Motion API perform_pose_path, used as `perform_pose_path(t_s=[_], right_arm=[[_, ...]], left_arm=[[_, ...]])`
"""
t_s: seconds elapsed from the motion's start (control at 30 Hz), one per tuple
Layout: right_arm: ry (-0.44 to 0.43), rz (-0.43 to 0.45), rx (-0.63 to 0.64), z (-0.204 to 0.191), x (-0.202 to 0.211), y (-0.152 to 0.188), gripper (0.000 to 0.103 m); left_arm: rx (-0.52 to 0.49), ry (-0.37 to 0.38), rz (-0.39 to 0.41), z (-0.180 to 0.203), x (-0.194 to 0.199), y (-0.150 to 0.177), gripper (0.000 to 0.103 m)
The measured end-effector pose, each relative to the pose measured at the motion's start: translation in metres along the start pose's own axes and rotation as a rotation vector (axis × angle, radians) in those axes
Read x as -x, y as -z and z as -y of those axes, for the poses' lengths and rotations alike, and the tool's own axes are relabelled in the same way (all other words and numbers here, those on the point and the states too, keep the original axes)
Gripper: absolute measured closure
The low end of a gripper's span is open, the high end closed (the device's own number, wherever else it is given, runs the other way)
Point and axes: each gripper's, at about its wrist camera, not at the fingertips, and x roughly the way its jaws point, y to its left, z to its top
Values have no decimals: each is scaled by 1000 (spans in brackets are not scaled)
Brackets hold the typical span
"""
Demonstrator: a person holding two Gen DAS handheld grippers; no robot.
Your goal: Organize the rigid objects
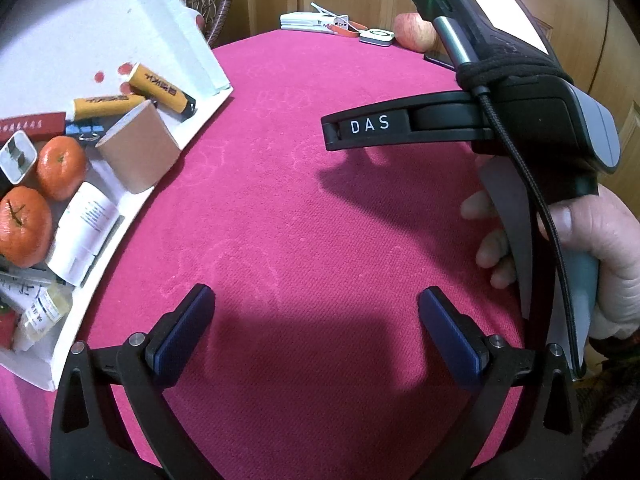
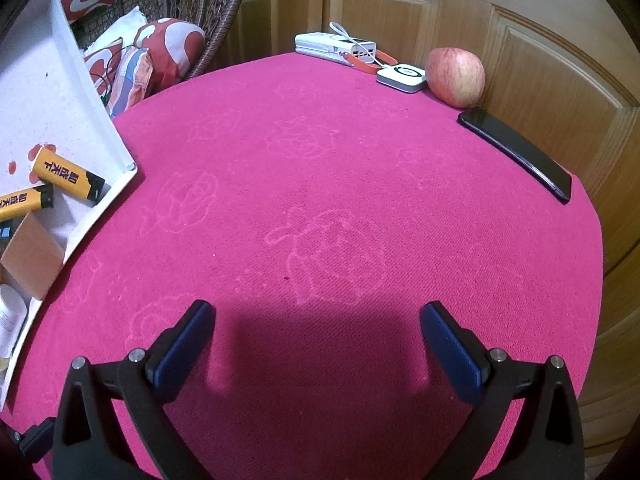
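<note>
**Both grippers empty, clutter sits in the tray**

Left gripper (image 1: pixel 316 312) hangs over the pink tablecloth (image 1: pixel 304 208), fingers spread wide, nothing between them. Right gripper (image 2: pixel 318 328), same story: gaping, empty, a hand (image 1: pixel 600 248) wrapped round its handle. Off to the left, the white tray (image 1: pixel 208 64) holds the lot: two yellow lighters (image 1: pixel 162 88), a brown paper cup (image 1: pixel 138 148) on its side, two tangerines (image 1: pixel 62 166), a white bottle (image 1: pixel 82 226). At the far edge, an apple (image 2: pixel 456 76) beside a black phone (image 2: pixel 516 152) and a white power bank (image 2: pixel 332 46).
</note>
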Motion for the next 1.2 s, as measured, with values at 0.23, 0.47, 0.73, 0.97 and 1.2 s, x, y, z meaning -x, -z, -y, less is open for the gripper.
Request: perform_pose_path(t_s=[0.23,0.47,0.73,0.97,1.2], right_arm=[[0,0,0,0,0,0,0],[1,0,0,0,1,0,0],[1,0,1,0,0,-1,0],[1,0,1,-1,1,-1,0],[1,0,1,-1,0,0,0]], left_arm=[[0,0,0,0,0,0,0],[0,1,0,2,5,5,0],[1,0,-2,0,2,3,0],[0,0,-2,-1,2,3,0],[0,0,-2,-1,2,3,0]])
